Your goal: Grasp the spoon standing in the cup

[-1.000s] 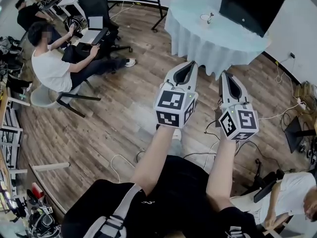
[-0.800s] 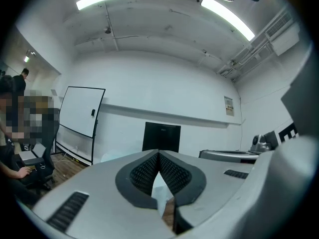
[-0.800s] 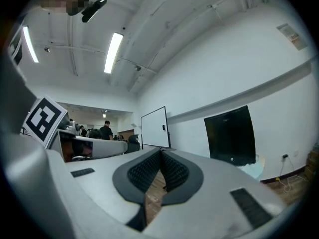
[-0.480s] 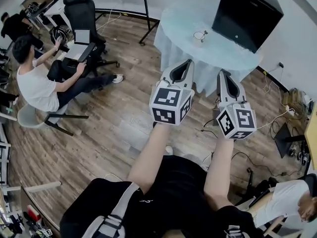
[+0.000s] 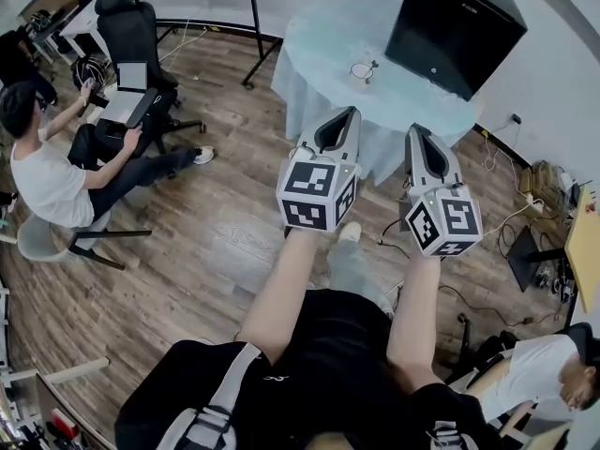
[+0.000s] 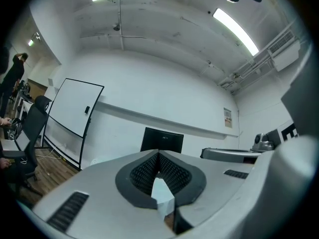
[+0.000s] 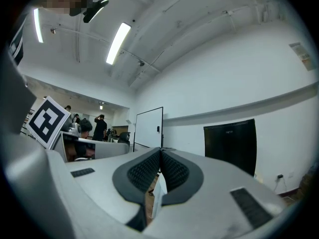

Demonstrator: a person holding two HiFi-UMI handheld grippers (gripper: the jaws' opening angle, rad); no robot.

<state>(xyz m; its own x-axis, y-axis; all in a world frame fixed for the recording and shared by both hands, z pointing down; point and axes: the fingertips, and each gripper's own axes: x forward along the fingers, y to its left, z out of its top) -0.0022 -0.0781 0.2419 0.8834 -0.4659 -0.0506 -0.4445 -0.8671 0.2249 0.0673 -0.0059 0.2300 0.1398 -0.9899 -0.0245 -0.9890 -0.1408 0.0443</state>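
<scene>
**Mia:** Where is the cup?

**Tom:** The cup (image 5: pixel 360 72) sits on the round table (image 5: pixel 314 50) with the pale blue cloth, about in the middle of the table top. The spoon (image 5: pixel 372 65) stands in the cup, and its handle sticks up and leans a little.

**Mia:** Is anything else on the table?

**Tom:** Yes, a big black screen (image 5: pixel 457 28). It stands on the far right part of the table, near the cup but not touching it.

**Mia:** Where are the two claws?

**Tom:** Both are on the near side of the table, held up over the wood floor (image 5: pixel 216 223). The left gripper (image 5: pixel 352 111) points at the table's near edge. The right gripper (image 5: pixel 412 130) is just beside it. Both are well apart from the cup and spoon.

**Mia:** Are the claws spread wide?

**Tom:** No. In the left gripper view, the left gripper (image 6: pixel 158 152) has its jaws pressed together at the tips, with nothing pinched. The right gripper (image 7: pixel 160 149) is the same, with its jaws pressed together and nothing between them.

**Mia:** Is anyone else there?

**Tom:** A person in a white shirt (image 5: pixel 47 172) sits far to the left of the table. A black office chair (image 5: pixel 129 28) stands between that person and the table.
</scene>
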